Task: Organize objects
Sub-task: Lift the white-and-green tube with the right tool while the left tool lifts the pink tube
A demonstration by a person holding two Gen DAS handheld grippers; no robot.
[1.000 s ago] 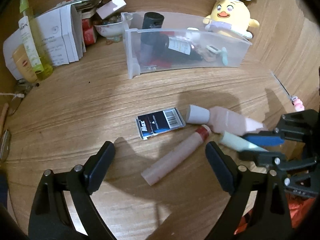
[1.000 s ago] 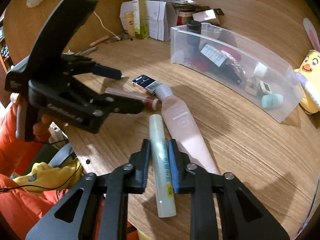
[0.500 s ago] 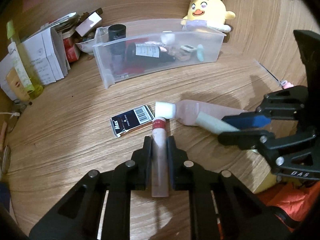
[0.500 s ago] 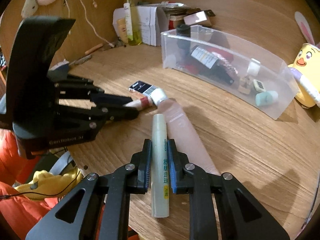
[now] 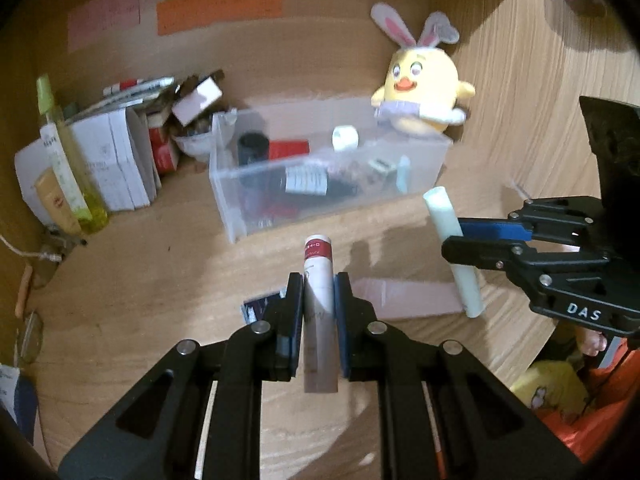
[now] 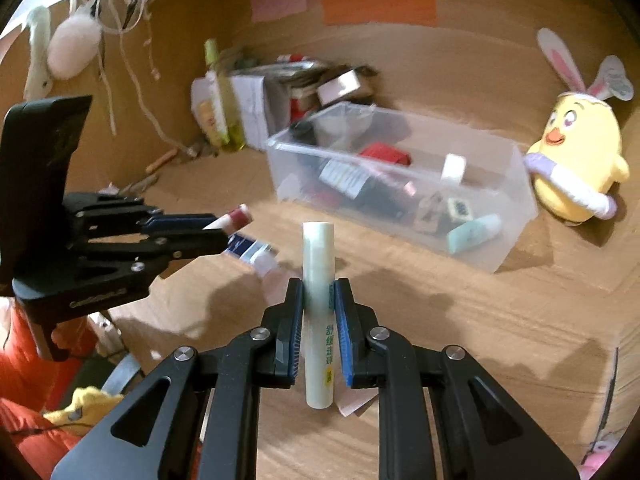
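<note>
Two tubes are held off the wooden table [image 5: 140,280], one in each gripper. The left gripper [image 5: 318,292] has its fingers clamped on the pink tube with the red cap [image 5: 318,276]; the capped end sticks out past the fingertips and the tail runs back between the pads. The right gripper [image 6: 319,300] is clamped the same way on the pale green tube [image 6: 318,280], its round end pointing forward beyond the fingers. Both tubes point toward the clear plastic bin [image 6: 516,216] beyond, already loaded with bottles. A larger pink tube [image 5: 408,296] and a small dark box [image 5: 260,306] lie on the table below.
</note>
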